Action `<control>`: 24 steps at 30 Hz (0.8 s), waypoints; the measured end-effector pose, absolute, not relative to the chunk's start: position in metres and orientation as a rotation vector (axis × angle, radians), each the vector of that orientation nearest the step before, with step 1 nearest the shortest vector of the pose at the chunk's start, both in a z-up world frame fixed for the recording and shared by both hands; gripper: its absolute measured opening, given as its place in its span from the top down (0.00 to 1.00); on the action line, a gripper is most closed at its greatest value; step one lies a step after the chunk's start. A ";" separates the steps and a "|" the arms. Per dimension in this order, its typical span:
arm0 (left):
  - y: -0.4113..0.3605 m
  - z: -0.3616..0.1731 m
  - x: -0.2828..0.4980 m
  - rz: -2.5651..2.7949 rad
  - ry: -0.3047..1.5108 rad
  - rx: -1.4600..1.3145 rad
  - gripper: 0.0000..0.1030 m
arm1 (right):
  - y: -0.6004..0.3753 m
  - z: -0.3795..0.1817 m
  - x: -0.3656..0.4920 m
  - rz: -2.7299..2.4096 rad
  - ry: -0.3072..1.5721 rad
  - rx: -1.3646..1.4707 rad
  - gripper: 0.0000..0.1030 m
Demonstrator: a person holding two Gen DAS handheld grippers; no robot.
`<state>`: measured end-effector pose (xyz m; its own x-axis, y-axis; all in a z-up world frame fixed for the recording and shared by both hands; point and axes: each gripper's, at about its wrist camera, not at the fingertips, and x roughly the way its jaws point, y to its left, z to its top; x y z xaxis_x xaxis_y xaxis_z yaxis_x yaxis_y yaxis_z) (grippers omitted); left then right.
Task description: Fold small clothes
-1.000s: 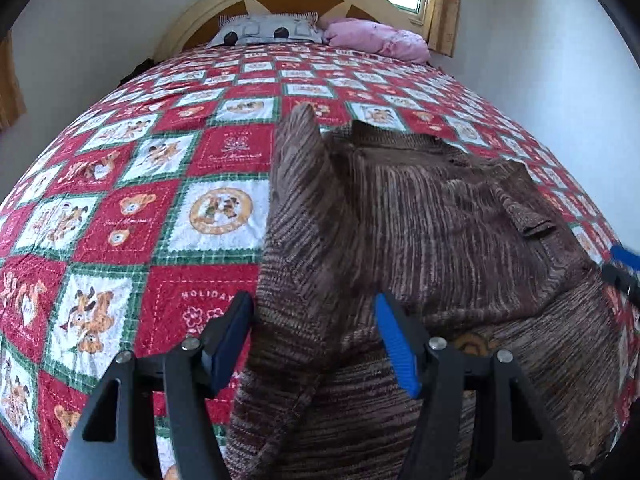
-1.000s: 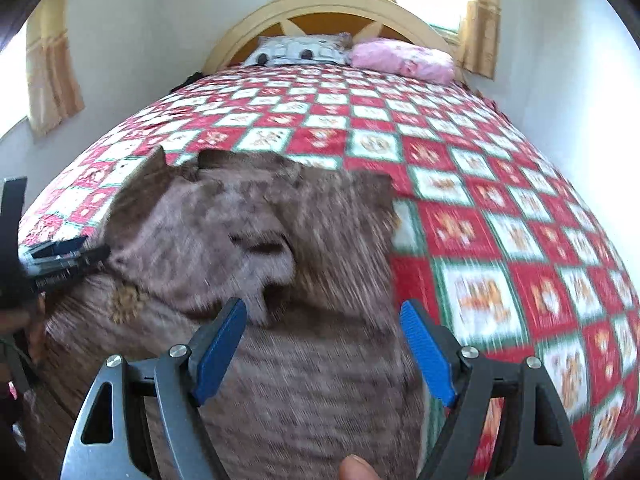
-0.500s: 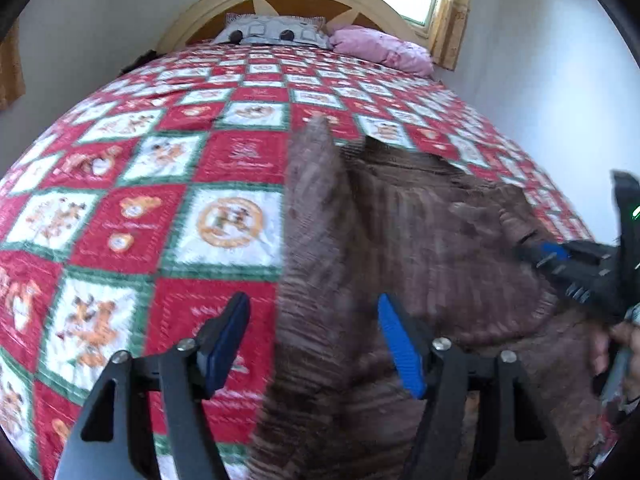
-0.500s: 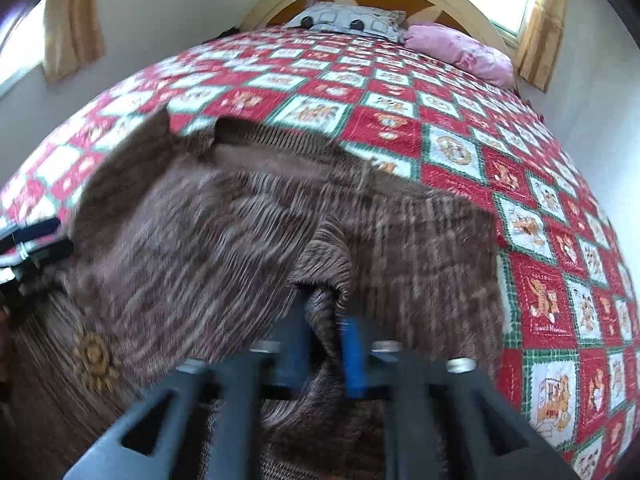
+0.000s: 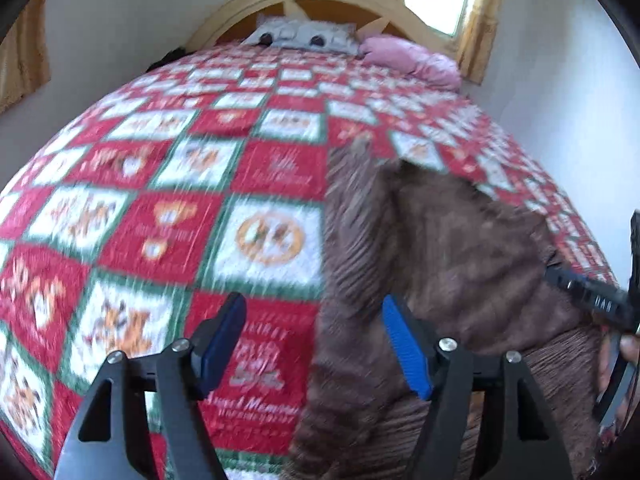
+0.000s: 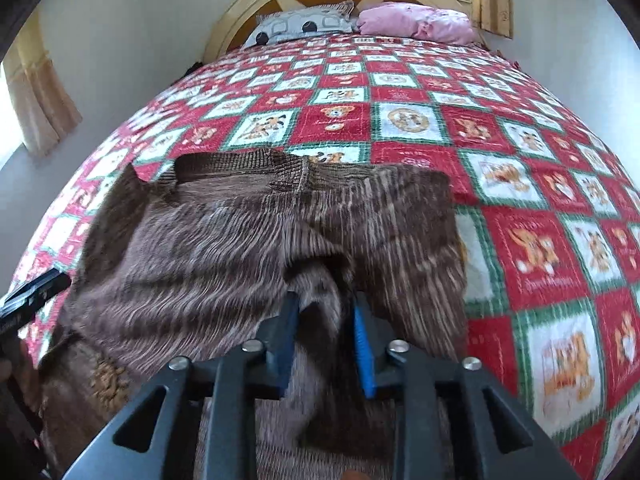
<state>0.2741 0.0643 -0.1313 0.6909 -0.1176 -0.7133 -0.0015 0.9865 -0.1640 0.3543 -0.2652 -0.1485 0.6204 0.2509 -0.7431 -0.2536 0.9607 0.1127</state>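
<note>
Your left gripper (image 5: 314, 344) hangs over the near part of the bed, its jaws apart and opening. The left edge of the brown sweater (image 6: 248, 240) runs up between them, but neither pad presses on it. Motion blur smears this view, so the knit and the quilt (image 5: 168, 216) patterns are hard to read there.

Your right gripper (image 6: 322, 344) has a raised fold of the sweater between its blue pads (image 6: 362, 356). The jaws are opening, and the cloth still looks pinched in the narrow gap. Whether both pads truly press on it is hard to tell, since the fold hides their inner faces.

The sweater lies spread on the quilt near the foot edge of the bed. Its lower part is cut off by the frame and by the gripper bodies. An orange-brown patch (image 6: 106, 380) on it is too blurred to identify. Two pillows (image 6: 304, 26) sit at the head edge.
</note>
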 end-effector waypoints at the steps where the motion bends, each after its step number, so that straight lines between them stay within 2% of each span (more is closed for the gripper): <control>1: 0.062 -0.126 0.279 -0.072 0.794 -0.147 0.24 | -0.266 -0.146 0.347 0.284 0.837 -0.012 0.73; 4: 0.052 -0.116 0.300 -0.065 0.763 -0.109 0.16 | -0.263 -0.141 0.330 0.313 0.809 -0.022 0.73; 8: 0.038 -0.128 0.338 -0.066 0.814 -0.052 0.18 | -0.256 -0.144 0.322 0.339 0.833 -0.034 0.73; 9: 0.037 -0.136 0.347 -0.062 0.834 -0.040 0.22 | -0.256 -0.146 0.320 0.340 0.833 -0.033 0.73; 11: 0.038 -0.147 0.352 -0.065 0.875 -0.033 0.40 | -0.255 -0.149 0.316 0.335 0.827 -0.048 0.73; 13: 0.042 -0.157 0.354 -0.115 0.915 -0.064 0.87 | -0.255 -0.151 0.312 0.335 0.827 -0.055 0.73; 20: 0.070 -0.147 0.346 -0.124 0.872 -0.116 0.88 | -0.251 -0.153 0.309 0.334 0.828 -0.078 0.73; 24: 0.096 -0.155 0.350 -0.099 0.888 -0.236 0.86 | -0.260 -0.152 0.316 0.308 0.838 -0.020 0.73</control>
